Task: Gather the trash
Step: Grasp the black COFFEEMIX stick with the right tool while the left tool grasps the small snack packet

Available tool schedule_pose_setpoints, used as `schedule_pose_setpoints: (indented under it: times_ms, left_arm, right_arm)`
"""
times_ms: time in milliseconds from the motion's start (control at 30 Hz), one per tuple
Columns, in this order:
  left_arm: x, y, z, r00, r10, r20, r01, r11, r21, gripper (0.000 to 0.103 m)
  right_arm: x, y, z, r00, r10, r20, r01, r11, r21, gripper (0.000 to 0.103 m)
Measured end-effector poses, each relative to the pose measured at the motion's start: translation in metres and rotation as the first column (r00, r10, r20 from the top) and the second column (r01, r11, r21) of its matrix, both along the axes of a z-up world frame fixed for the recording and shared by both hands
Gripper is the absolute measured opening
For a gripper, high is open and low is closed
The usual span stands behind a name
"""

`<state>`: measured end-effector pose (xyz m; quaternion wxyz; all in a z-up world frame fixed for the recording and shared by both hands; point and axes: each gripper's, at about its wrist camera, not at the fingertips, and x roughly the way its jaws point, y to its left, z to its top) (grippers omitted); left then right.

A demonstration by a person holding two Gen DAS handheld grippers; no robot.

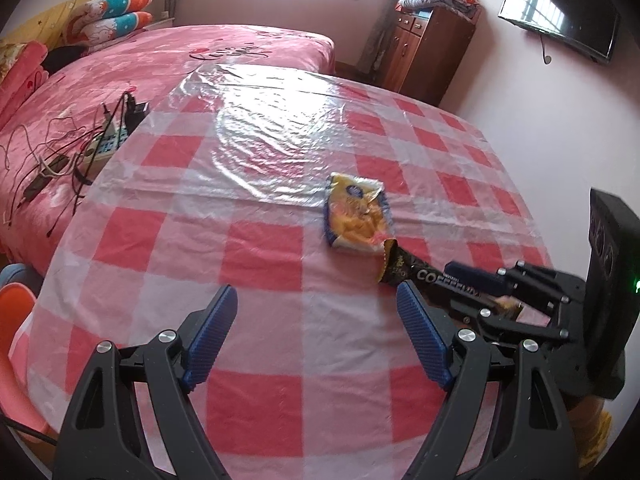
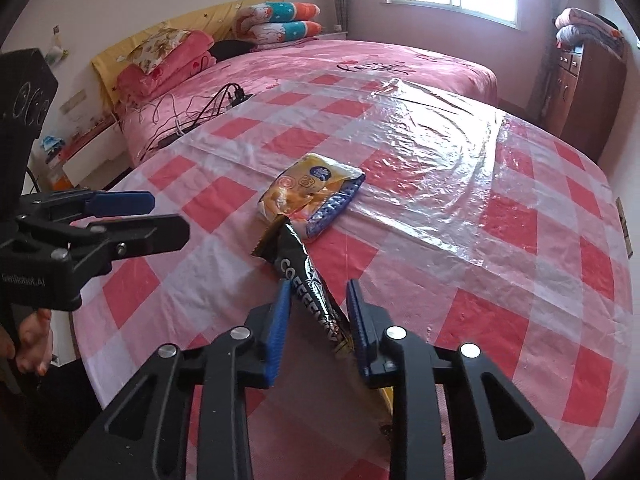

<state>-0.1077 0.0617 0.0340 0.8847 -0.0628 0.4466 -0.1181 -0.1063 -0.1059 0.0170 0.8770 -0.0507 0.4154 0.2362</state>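
Note:
A black coffee-mix sachet (image 2: 304, 276) lies slanted between the blue pads of my right gripper (image 2: 316, 312), which is shut on its near half. Its far end reaches a crumpled yellow and blue snack wrapper (image 2: 312, 192) lying on the checked table cover. In the left wrist view the same sachet (image 1: 404, 266) sticks out of the right gripper (image 1: 452, 286) toward the yellow wrapper (image 1: 356, 212). My left gripper (image 1: 316, 320) hovers open over the cover, left of the sachet, with nothing between its pads. In the right wrist view the left gripper (image 2: 170, 216) is at the left edge.
The round table (image 1: 260, 240) carries a red and white checked plastic cover. Behind it stands a pink bed (image 1: 160, 52) with cables and a power strip (image 1: 100, 140). A wooden cabinet (image 1: 424, 44) and a wall television (image 1: 560, 4) are at the right. An orange chair (image 1: 12, 320) is at the left.

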Motion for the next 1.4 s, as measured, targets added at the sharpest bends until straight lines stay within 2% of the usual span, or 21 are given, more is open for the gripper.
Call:
schedule_pose_setpoints:
  times_ms: [100, 233, 400, 633, 767, 800, 900, 933, 1033, 1100, 1167, 1300, 1400]
  left_arm:
    - [0.008, -0.007, 0.0, 1.0, -0.011, 0.001, 0.011, 1.0, 0.001, 0.082]
    - [0.019, -0.015, -0.004, 1.0, -0.017, -0.005, 0.017, 1.0, -0.002, 0.082]
    - [0.039, -0.035, -0.009, 0.998, -0.056, -0.009, 0.056, 0.998, 0.028, 0.082]
    - [0.064, -0.055, -0.016, 0.998, -0.063, 0.001, 0.063, 0.992, 0.108, 0.082]
    - [0.071, -0.068, -0.023, 0.997, -0.078, 0.018, 0.073, 0.976, 0.206, 0.082]
    - [0.072, -0.071, -0.025, 0.996, -0.085, 0.016, 0.079, 0.974, 0.213, 0.082]
    - [0.074, -0.077, -0.029, 0.995, -0.098, 0.011, 0.093, 0.97, 0.226, 0.082]
    - [0.075, -0.079, -0.031, 0.995, -0.098, 0.011, 0.092, 0.967, 0.236, 0.082]
    - [0.076, -0.078, -0.031, 0.996, -0.087, 0.013, 0.081, 0.97, 0.231, 0.082]
    - [0.075, -0.08, -0.03, 0.996, -0.091, 0.016, 0.084, 0.97, 0.229, 0.077]
    - [0.074, -0.082, -0.029, 0.995, -0.098, 0.019, 0.092, 0.971, 0.219, 0.067]
    - [0.071, -0.086, -0.028, 0.994, -0.111, 0.025, 0.103, 0.972, 0.213, 0.058]
    - [0.07, -0.087, -0.028, 0.994, -0.109, 0.026, 0.102, 0.973, 0.208, 0.054]
  right_arm:
    - [0.005, -0.013, 0.002, 0.998, -0.06, 0.007, 0.06, 0.998, 0.031, 0.018]
    - [0.011, -0.035, 0.004, 0.99, -0.143, 0.005, 0.142, 0.986, 0.082, 0.016]
    - [0.018, -0.06, 0.003, 0.975, -0.22, -0.026, 0.222, 0.964, 0.147, 0.016]
    - [0.021, -0.08, 0.002, 0.959, -0.278, -0.057, 0.284, 0.94, 0.187, 0.017]
    - [0.021, -0.089, 0.0, 0.952, -0.294, -0.082, 0.305, 0.925, 0.225, 0.018]
    - [0.021, -0.091, 0.0, 0.951, -0.295, -0.088, 0.308, 0.922, 0.235, 0.021]
    - [0.021, -0.095, -0.001, 0.949, -0.301, -0.098, 0.316, 0.916, 0.246, 0.044]
    - [0.022, -0.094, -0.001, 0.949, -0.299, -0.097, 0.314, 0.917, 0.245, 0.047]
    - [0.022, -0.091, 0.0, 0.952, -0.292, -0.093, 0.306, 0.923, 0.236, 0.049]
    - [0.021, -0.09, 0.0, 0.952, -0.292, -0.095, 0.306, 0.924, 0.231, 0.049]
    - [0.023, -0.088, -0.001, 0.952, -0.289, -0.103, 0.305, 0.925, 0.225, 0.049]
    - [0.023, -0.082, -0.002, 0.954, -0.282, -0.106, 0.298, 0.934, 0.198, 0.049]
    - [0.025, -0.078, -0.003, 0.952, -0.286, -0.108, 0.301, 0.939, 0.167, 0.038]
